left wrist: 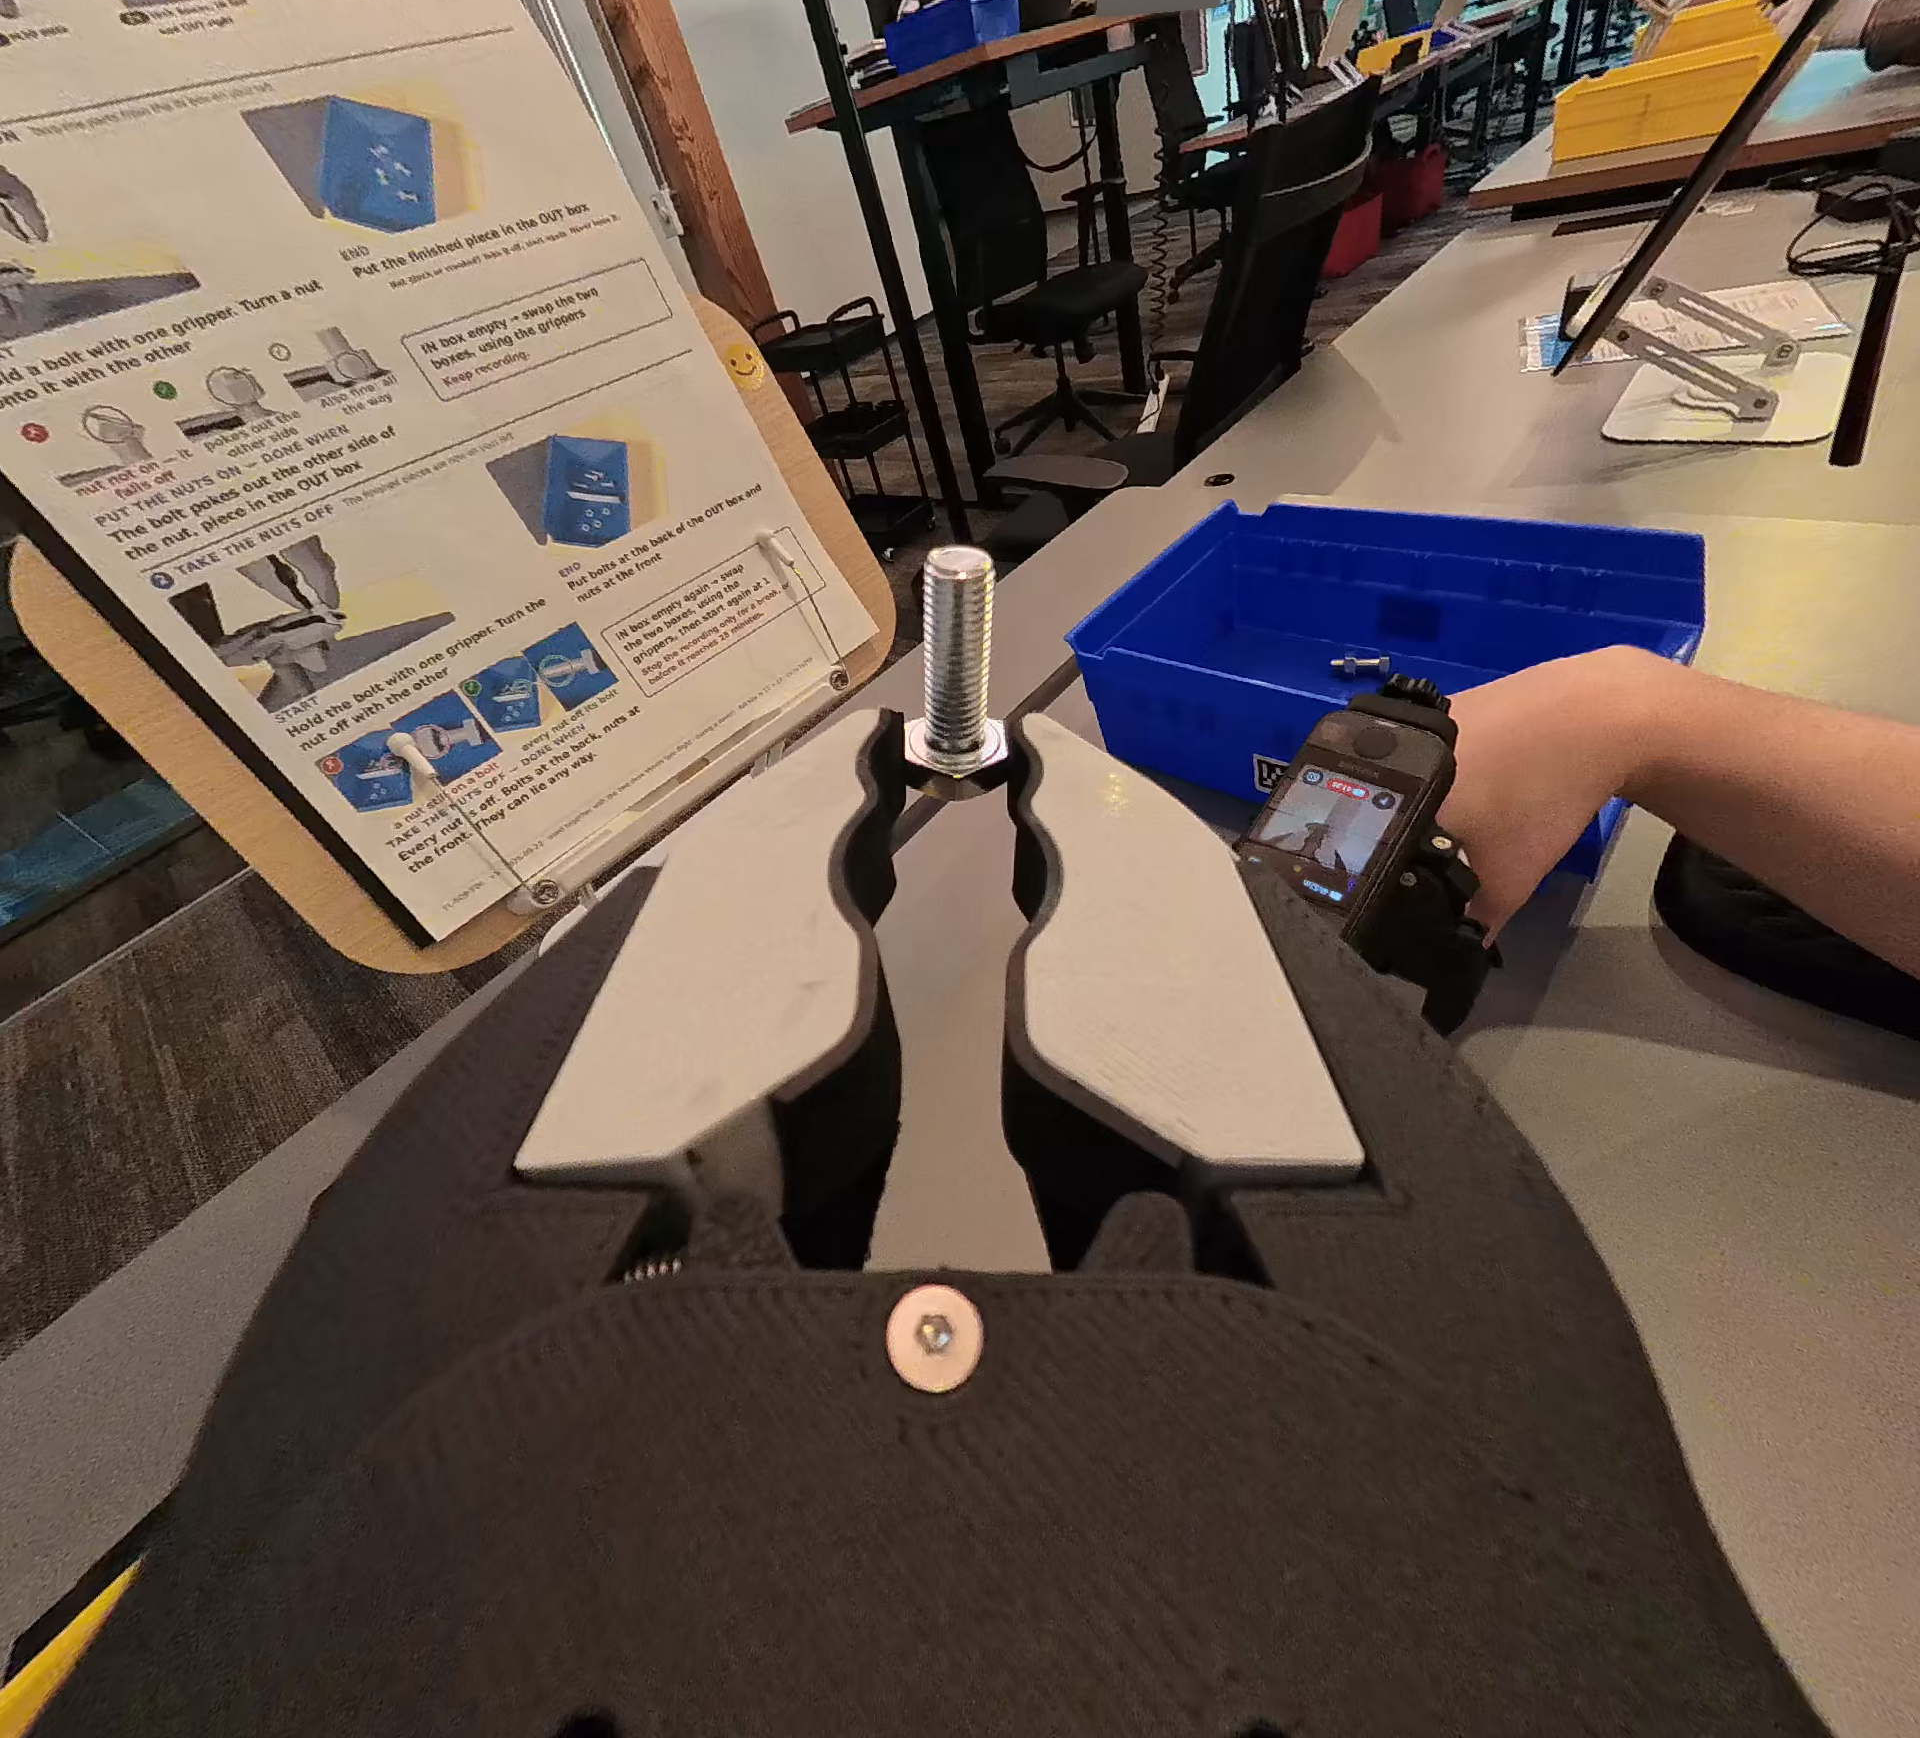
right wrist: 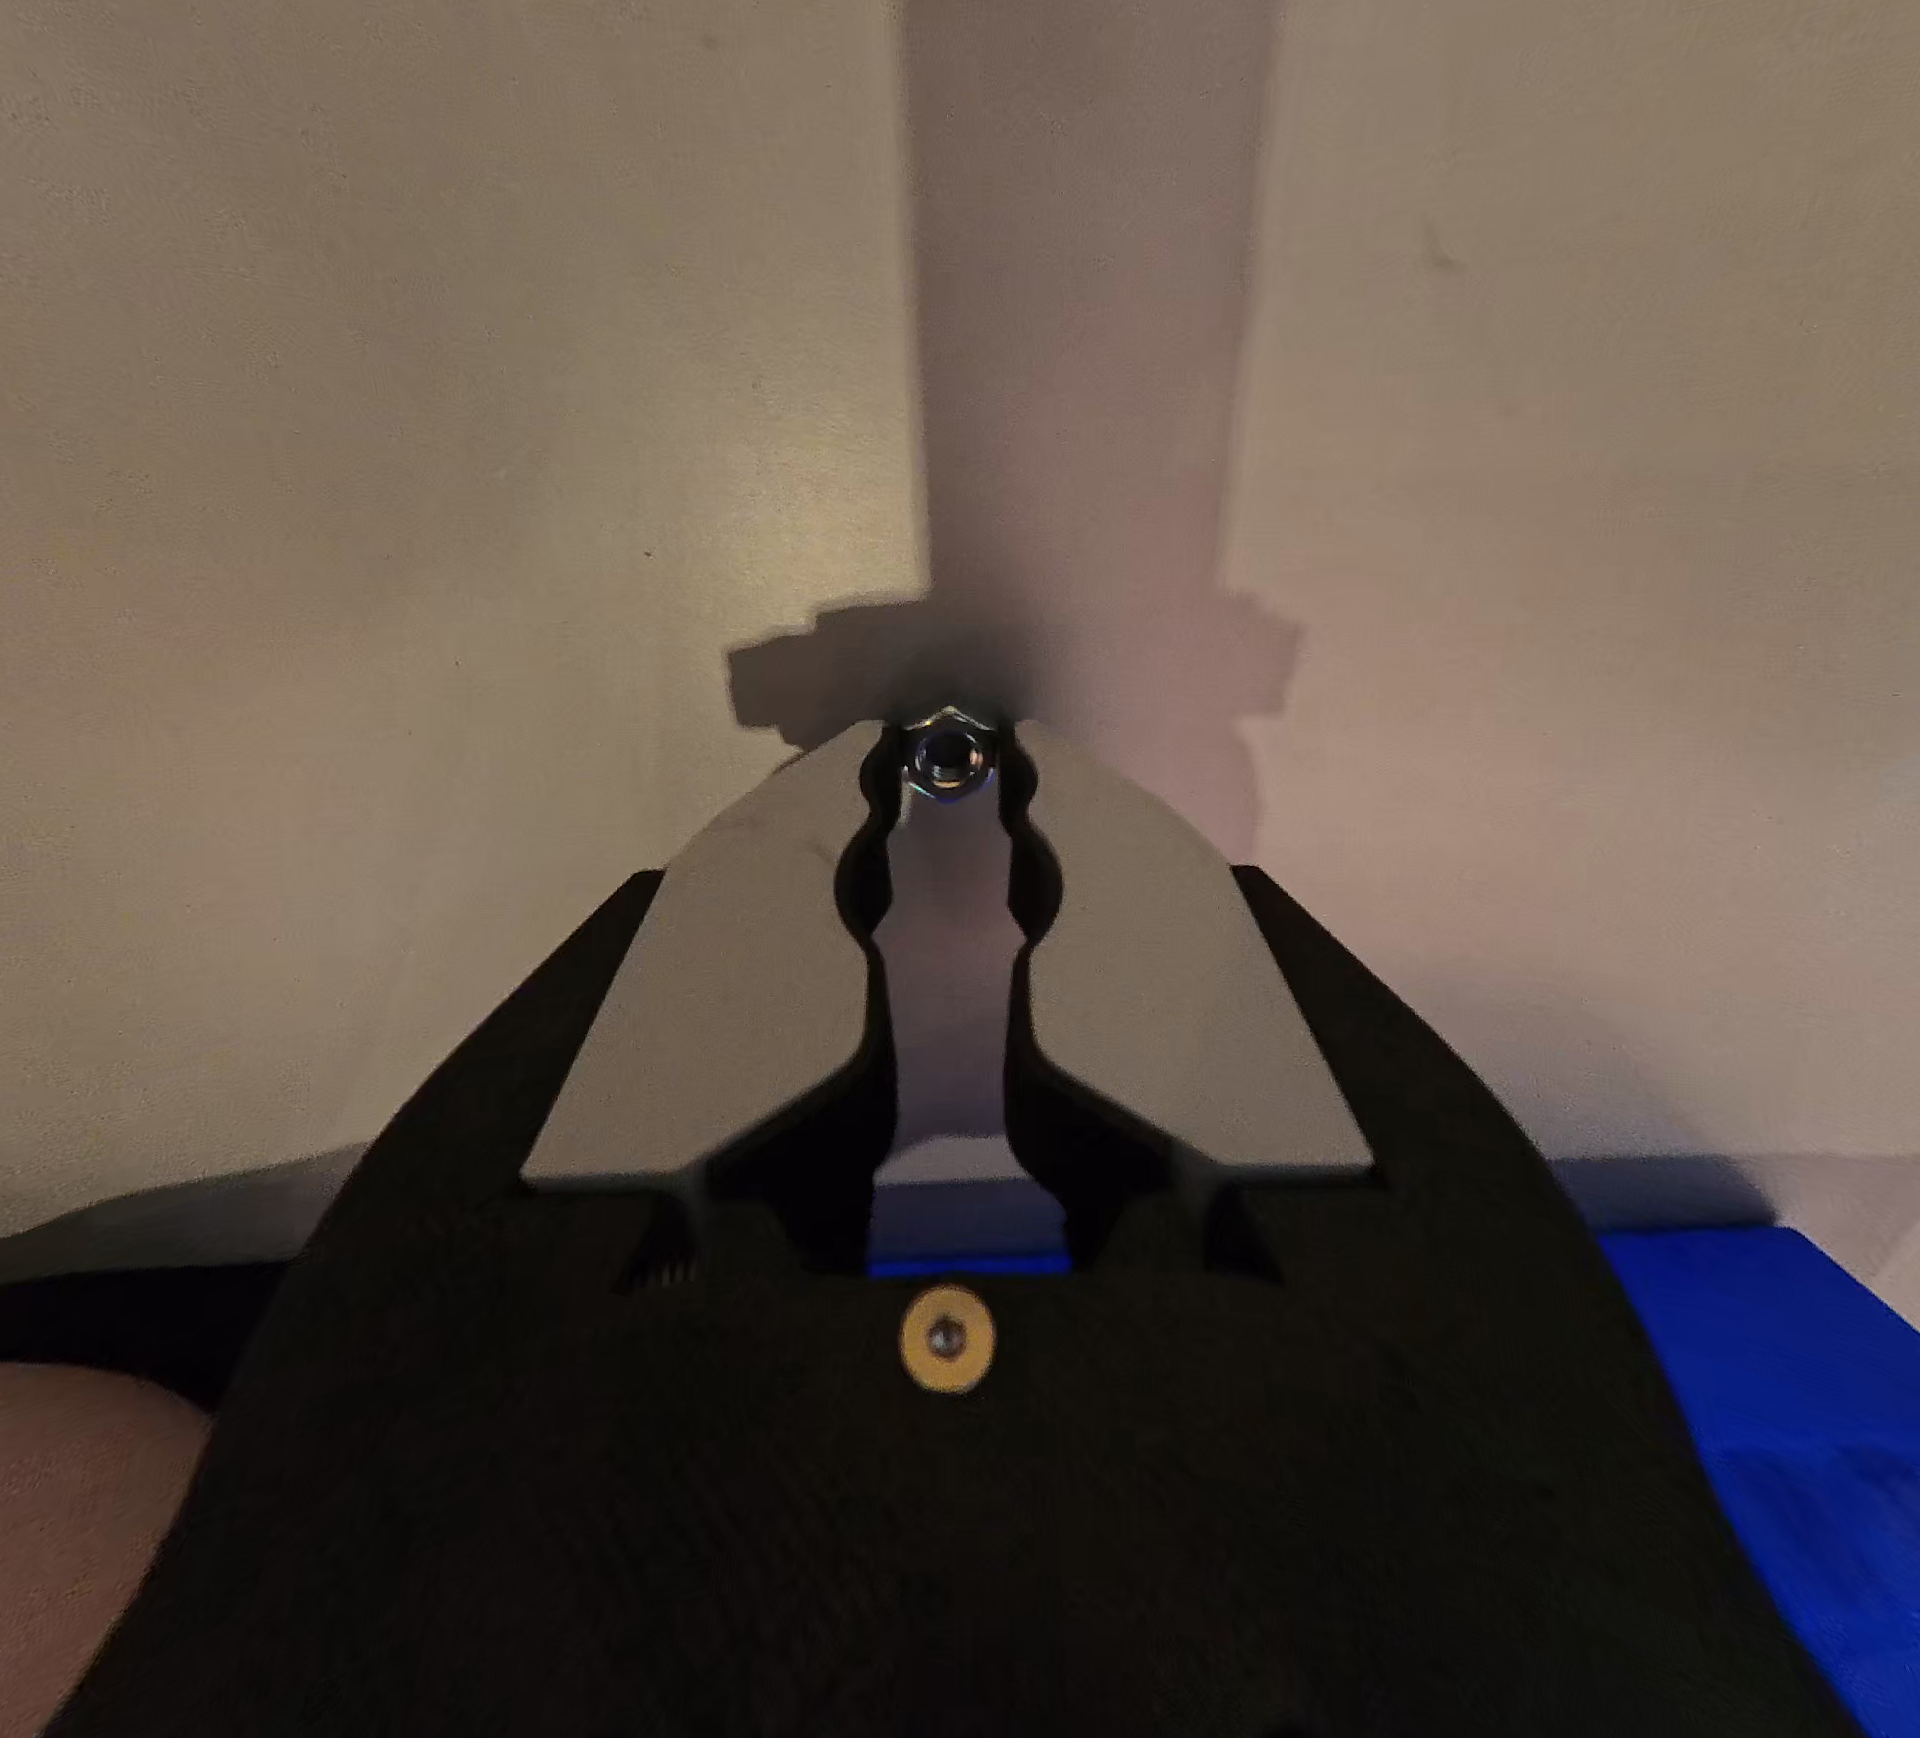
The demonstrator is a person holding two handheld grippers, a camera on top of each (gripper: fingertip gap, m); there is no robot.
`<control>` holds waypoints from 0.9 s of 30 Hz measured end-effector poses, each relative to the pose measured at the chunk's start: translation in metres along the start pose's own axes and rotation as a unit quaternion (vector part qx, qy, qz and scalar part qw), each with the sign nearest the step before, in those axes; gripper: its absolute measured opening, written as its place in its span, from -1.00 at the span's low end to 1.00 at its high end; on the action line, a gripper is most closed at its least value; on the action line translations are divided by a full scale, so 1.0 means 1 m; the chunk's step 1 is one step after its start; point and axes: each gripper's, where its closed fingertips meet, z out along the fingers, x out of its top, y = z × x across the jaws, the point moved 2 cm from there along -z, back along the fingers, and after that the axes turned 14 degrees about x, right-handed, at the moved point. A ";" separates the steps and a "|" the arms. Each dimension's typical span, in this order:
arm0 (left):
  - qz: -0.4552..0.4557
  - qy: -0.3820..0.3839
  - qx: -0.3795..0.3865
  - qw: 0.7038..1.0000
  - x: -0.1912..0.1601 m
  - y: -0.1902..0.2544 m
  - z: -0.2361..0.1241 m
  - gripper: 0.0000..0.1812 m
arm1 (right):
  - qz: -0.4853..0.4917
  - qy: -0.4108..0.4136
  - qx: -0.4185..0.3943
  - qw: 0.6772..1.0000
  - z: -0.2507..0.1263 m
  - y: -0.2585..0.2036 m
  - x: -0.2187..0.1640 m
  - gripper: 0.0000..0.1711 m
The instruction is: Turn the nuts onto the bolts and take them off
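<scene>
My left gripper (left wrist: 954, 758) is shut on the hex head of a silver bolt (left wrist: 957, 649), whose threaded shaft stands upright above the fingertips. No nut is on its shaft. My right gripper (right wrist: 948, 758) is shut on a small silver hex nut (right wrist: 945, 761), its hole facing the camera, just above the grey tabletop (right wrist: 416, 338). In the left wrist view the right gripper's body with its camera screen (left wrist: 1351, 821) and the hand holding it sit low at the right, in front of the blue bin (left wrist: 1392, 608).
The blue bin holds one bolt with a nut (left wrist: 1359, 665). An instruction sheet on a wooden board (left wrist: 343, 358) leans at the left. A tablet stand (left wrist: 1704, 358) is at the far right. The bin's blue edge shows in the right wrist view (right wrist: 1766, 1376). One gripper's finger ends stand about 30 cm off the other's.
</scene>
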 end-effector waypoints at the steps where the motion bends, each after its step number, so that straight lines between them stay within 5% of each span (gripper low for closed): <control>1: 0.000 0.002 0.001 1.000 0.001 0.000 -0.001 -0.79 | 0.005 -0.002 -0.006 1.000 -0.001 0.001 -0.002 -0.66; 3: 0.000 0.004 0.001 1.000 0.002 -0.001 -0.003 -0.79 | 0.009 -0.016 0.008 1.000 0.000 -0.003 -0.009 -0.54; 21: 0.012 -0.005 -0.004 1.000 -0.005 0.001 0.003 -0.79 | -0.027 0.015 0.024 0.999 -0.003 -0.003 -0.004 -0.78; 27: 0.048 -0.056 -0.036 0.997 -0.031 0.032 0.025 -0.79 | -0.099 0.267 -0.008 0.959 -0.116 -0.038 0.006 -0.78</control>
